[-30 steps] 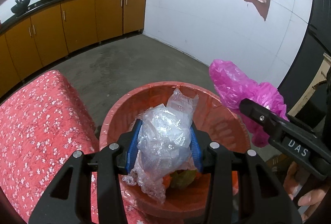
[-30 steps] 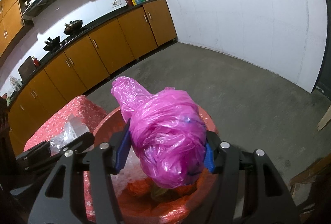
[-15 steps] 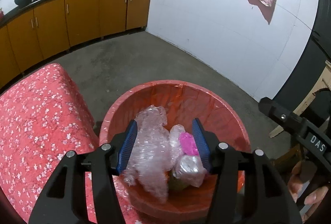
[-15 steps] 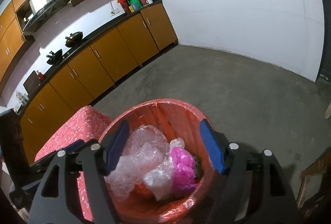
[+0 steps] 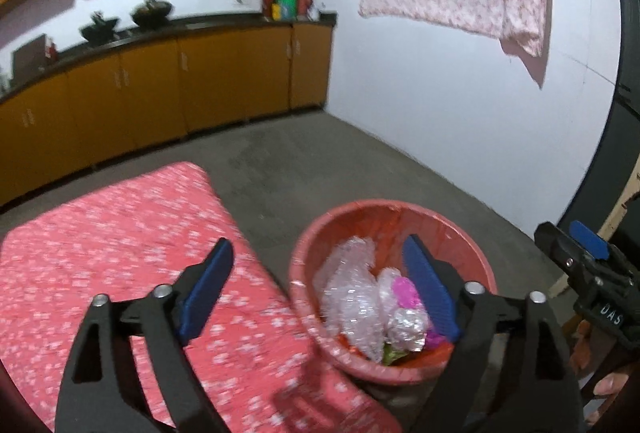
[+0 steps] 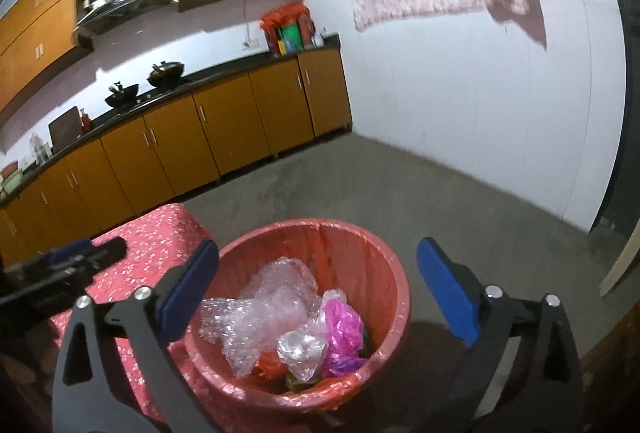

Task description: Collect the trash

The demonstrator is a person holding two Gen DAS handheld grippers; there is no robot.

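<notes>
Both hand-held grippers, left (image 5: 316, 289) and right (image 6: 320, 293), gape empty; bin (image 6: 394, 273) bottom hidden under trash.

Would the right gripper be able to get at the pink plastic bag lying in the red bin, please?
Probably yes. The right gripper is open and empty above the red bin, and the pink plastic bag lies exposed near the top of the pile, beside the bubble wrap, with nothing covering it.
</notes>
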